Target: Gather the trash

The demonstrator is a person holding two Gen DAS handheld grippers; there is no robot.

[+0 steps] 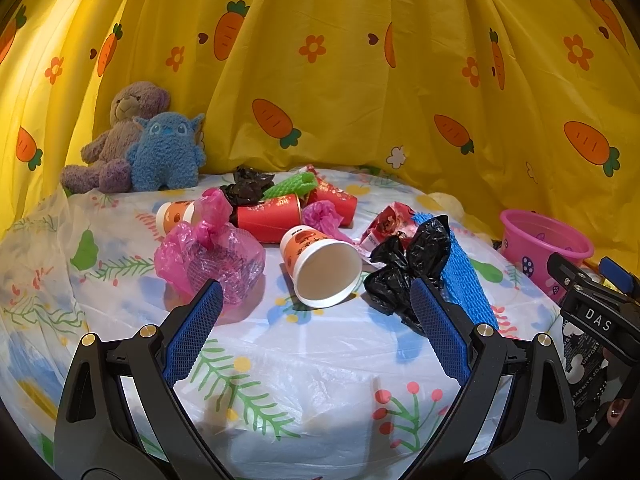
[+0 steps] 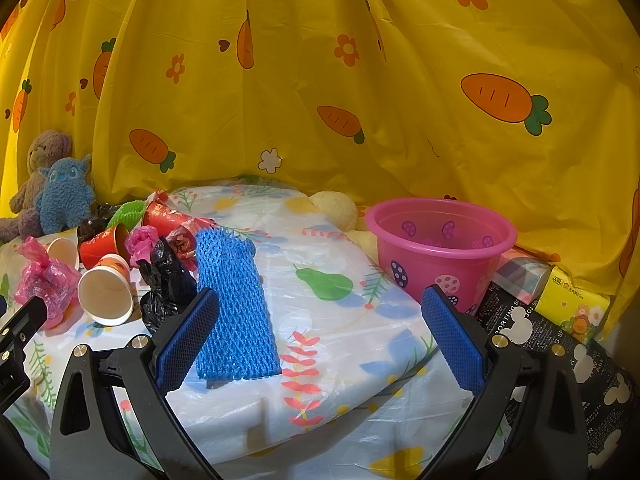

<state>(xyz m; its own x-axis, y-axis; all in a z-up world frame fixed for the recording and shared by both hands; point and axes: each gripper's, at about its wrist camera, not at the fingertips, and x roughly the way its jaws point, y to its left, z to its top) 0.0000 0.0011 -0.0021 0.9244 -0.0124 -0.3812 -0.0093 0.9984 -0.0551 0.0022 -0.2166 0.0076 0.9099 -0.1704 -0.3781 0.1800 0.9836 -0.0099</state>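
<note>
Trash lies piled on the floral plastic tablecloth (image 1: 280,364): a tipped orange-and-white paper cup (image 1: 320,266), a crumpled black bag (image 1: 408,264), a pink plastic bag (image 1: 208,256), a blue foam net (image 2: 236,308), red cups (image 1: 268,216) and a red wrapper (image 1: 384,226). My left gripper (image 1: 316,344) stands open just short of the paper cup, holding nothing. My right gripper (image 2: 320,344) is open too, its left finger beside the blue net (image 1: 464,276). A pink bucket (image 2: 440,248) sits at the right; it also shows in the left wrist view (image 1: 540,244).
Two plush toys, a purple bear (image 1: 120,136) and a blue creature (image 1: 166,152), sit at the back left. A yellow carrot-print curtain (image 1: 360,60) closes off the rear. A black Mickey-print bag (image 2: 560,344) and a yellow tissue pack (image 2: 572,304) lie right of the bucket.
</note>
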